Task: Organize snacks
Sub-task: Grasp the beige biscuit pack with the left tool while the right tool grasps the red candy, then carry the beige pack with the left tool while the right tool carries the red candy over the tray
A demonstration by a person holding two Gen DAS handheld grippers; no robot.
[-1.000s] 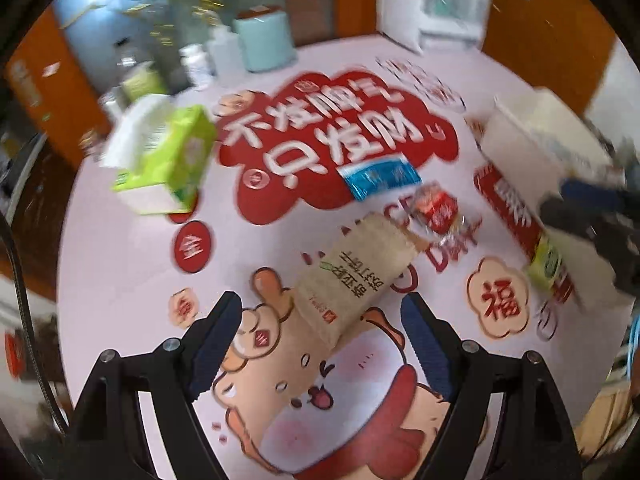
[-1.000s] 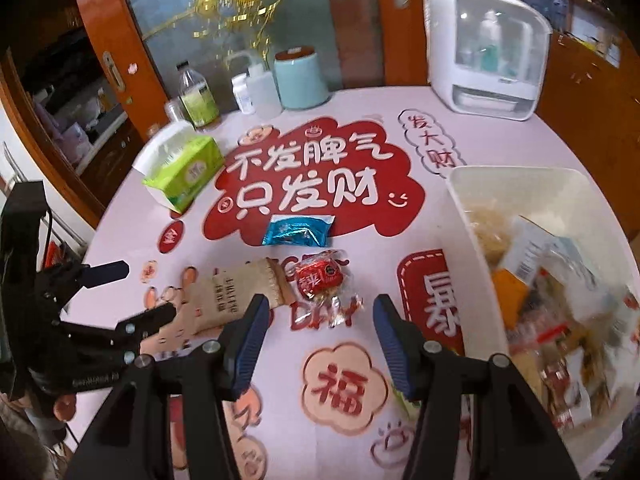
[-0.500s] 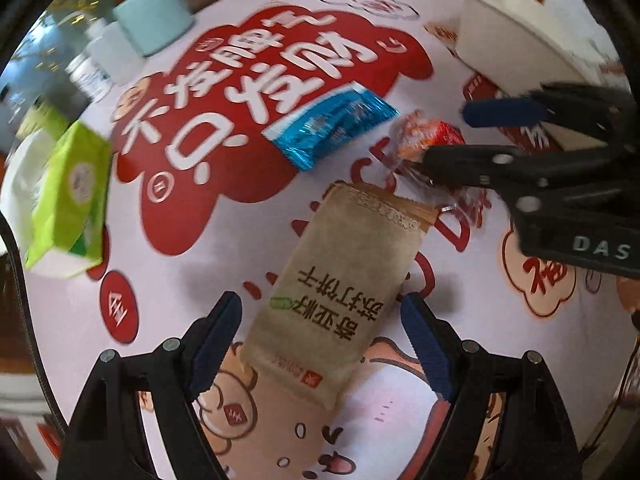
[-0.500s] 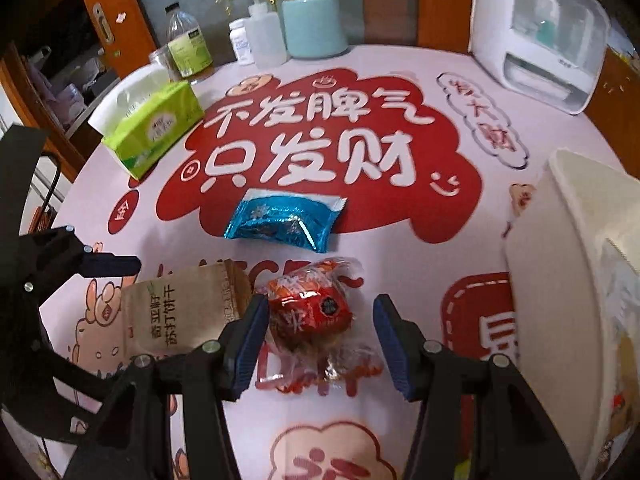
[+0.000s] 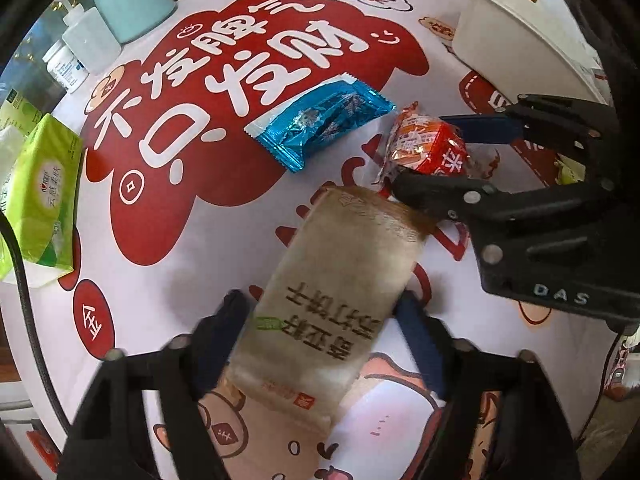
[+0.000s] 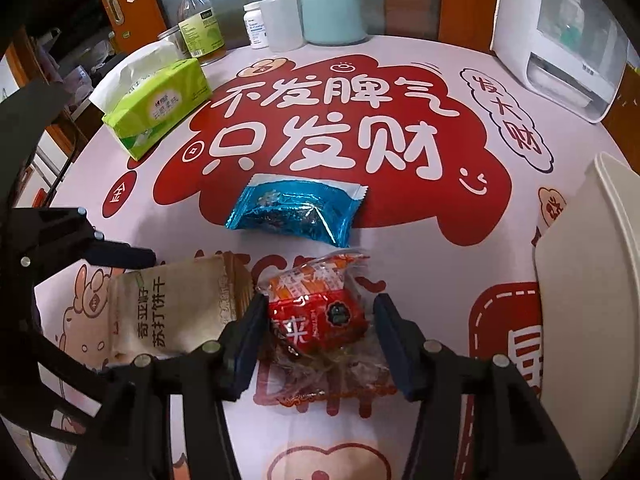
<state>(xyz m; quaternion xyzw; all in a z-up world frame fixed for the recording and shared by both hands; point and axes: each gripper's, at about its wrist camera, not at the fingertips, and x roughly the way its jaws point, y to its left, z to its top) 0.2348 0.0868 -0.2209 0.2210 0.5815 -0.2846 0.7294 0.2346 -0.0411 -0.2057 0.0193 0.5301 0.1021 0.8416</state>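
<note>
A brown cracker pack (image 5: 332,300) lies on the printed table cover, and my left gripper (image 5: 320,320) straddles its near half, fingers close against its sides; the pack looks blurred. It also shows in the right wrist view (image 6: 168,308). A red snack packet (image 6: 316,312) in clear wrap lies between the fingers of my right gripper (image 6: 320,340), which is open around it with small gaps. The red packet shows in the left wrist view (image 5: 428,148) too. A blue foil packet (image 6: 296,208) lies just beyond, untouched.
A white bin (image 6: 592,280) stands at the right. A green tissue pack (image 6: 156,104) lies at the far left. Bottles and a teal canister (image 6: 332,8) stand at the back edge, and a white appliance (image 6: 560,32) stands back right.
Both grippers moved forward and down. The left one now straddles the cracker pack and its fingers have narrowed onto it. The right one now brackets the red packet.
</note>
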